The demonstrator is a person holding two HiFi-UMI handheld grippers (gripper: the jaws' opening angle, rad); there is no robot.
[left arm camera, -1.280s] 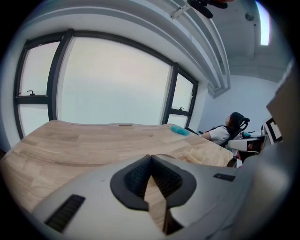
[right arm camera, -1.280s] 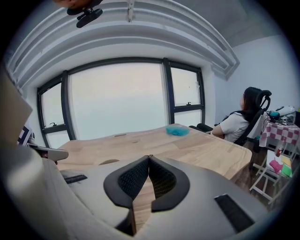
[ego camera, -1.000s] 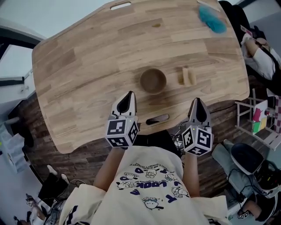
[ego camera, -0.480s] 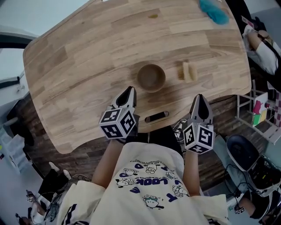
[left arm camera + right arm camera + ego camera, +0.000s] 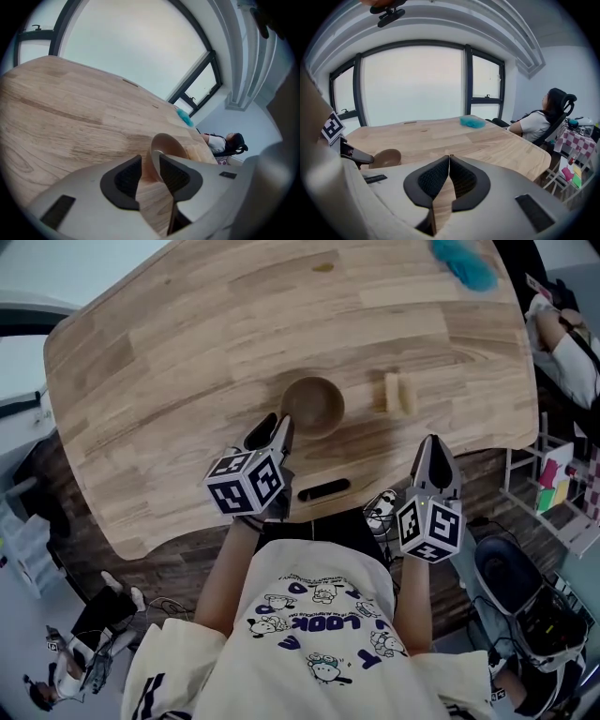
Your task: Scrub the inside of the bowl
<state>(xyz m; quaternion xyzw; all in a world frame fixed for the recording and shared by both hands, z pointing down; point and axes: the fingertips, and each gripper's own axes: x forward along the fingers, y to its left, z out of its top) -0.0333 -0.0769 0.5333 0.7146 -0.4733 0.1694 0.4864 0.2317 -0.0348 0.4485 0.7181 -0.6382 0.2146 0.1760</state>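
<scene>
Pale wood planks make up the broad, rounded table in front of me. Over its near edge, my left gripper tilts down at the round brown wooden bowl. Its jaws have just been opening and now stand wide, with the bowl's near rim in the gap between them and the pads not pressing on it. My right gripper hangs further right, well apart from the bowl, jaws together on nothing. The bowl stands upright near the table's front middle. A fluffy teal lump lies at the far right corner. A small tan block lies near the bowl's right side, not touching it.
</scene>
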